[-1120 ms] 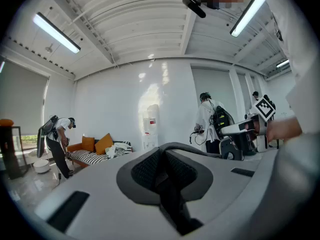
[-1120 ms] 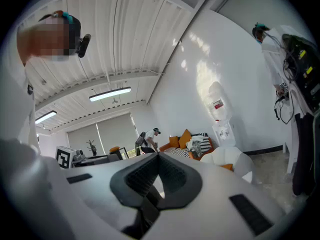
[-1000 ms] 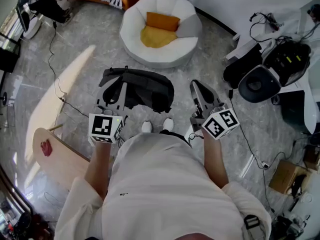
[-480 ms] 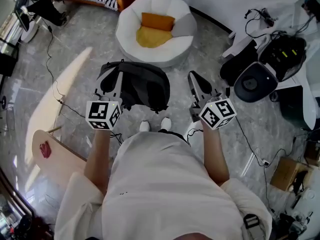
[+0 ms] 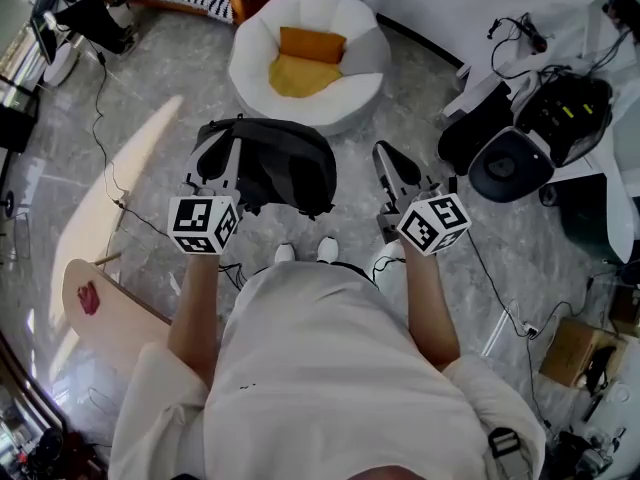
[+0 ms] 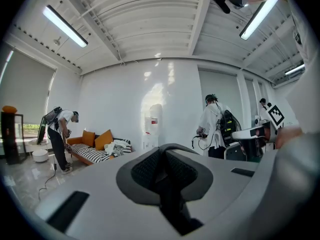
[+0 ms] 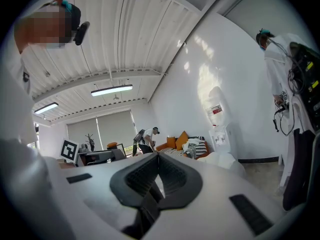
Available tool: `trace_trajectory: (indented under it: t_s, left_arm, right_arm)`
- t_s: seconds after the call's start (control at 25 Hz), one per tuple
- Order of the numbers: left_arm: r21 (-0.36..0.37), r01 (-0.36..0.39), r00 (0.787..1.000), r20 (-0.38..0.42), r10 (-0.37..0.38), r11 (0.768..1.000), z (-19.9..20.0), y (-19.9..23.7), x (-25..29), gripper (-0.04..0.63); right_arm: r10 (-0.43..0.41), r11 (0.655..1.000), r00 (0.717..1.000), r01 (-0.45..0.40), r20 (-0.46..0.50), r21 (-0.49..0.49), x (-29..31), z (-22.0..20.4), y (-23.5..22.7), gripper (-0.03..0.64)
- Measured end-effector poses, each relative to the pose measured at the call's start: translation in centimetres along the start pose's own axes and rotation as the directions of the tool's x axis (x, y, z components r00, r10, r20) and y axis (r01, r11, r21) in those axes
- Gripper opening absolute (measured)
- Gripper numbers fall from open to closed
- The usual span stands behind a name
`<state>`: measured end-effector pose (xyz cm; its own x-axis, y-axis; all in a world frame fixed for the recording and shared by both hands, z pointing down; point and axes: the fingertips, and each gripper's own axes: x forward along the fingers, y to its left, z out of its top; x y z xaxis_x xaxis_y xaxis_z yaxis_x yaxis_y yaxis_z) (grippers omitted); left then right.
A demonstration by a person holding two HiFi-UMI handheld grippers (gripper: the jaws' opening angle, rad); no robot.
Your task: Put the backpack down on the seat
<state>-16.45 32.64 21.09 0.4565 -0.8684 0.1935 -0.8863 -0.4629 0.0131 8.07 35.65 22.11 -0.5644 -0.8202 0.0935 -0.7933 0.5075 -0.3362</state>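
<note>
One grip only: left gripper (image 5: 222, 160) clamped on the dark backpack (image 5: 290, 173), which hangs over the floor (image 5: 150, 88) just short of the white beanbag seat (image 5: 352, 98) (orange cushion (image 5: 312, 43) inside); right gripper (image 5: 386, 160) closed, empty, alongside.

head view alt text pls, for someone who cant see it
Seen from above, a person in a white top holds a black backpack clamped in the left gripper. Just ahead on the grey floor stands a round white seat with an orange cushion and a yellow cushion in it. The right gripper is shut and empty, beside the backpack.
</note>
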Motion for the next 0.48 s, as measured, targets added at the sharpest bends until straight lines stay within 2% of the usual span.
trace_trajectory:
  t_s: [0.48]
  left_arm:
    - [-0.021,-0.098,0.995,-0.005,0.098,0.995,0.0,-1.4,2.9,0.044]
  right_arm:
    - [0.054,0.998,0.998,-0.053,-0.038,0.025,-0.8,0.0,-4.8,0.023]
